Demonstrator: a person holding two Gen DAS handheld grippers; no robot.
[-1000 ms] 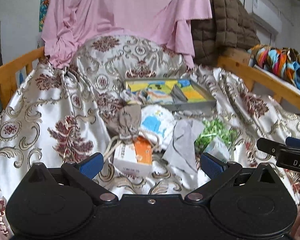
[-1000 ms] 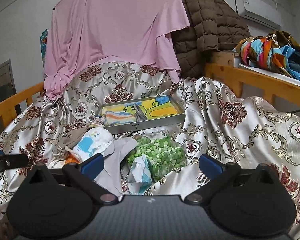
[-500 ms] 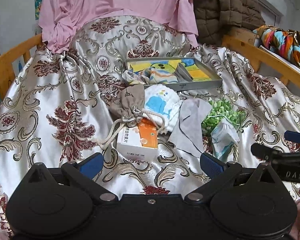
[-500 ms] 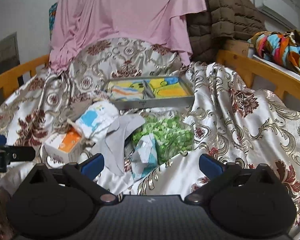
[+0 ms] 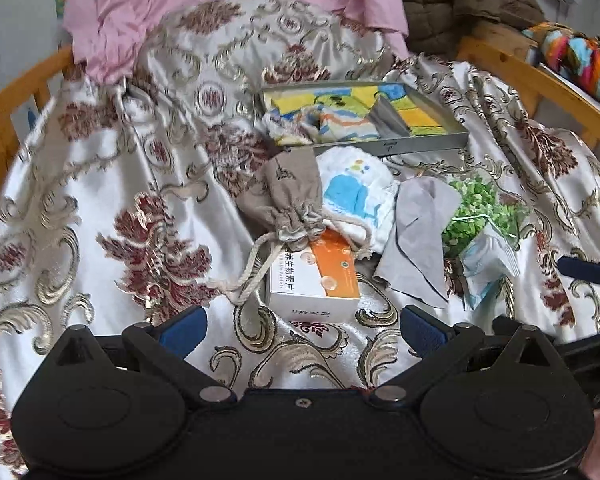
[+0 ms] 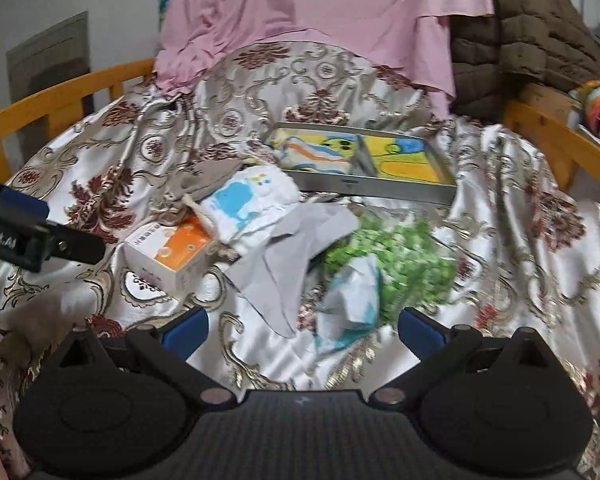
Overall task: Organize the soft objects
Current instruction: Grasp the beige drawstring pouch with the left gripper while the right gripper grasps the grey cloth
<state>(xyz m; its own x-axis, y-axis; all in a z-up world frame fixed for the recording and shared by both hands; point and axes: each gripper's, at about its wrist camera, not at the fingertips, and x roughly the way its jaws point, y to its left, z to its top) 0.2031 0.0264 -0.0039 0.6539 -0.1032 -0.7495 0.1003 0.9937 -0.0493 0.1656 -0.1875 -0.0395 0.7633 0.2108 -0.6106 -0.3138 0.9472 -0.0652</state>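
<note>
Over the last second we have drawn both grippers back and higher from the pile, so the whole clutter now lies in view and nothing has been picked yet. Our left gripper (image 5: 302,326) hangs wide open and empty, just short of the orange-and-white box (image 5: 314,276); our right gripper (image 6: 302,326), equally spread and empty, faces the grey cloth (image 6: 296,244) and green bag (image 6: 392,268). The tin tray (image 5: 420,146) waits at the far side, a striped cloth (image 5: 340,124) already inside.

Both the left gripper (image 5: 303,326) and right gripper (image 6: 303,325) are matte black, with blue-padded fingers, rounded housings and silver pivot screws.
</note>
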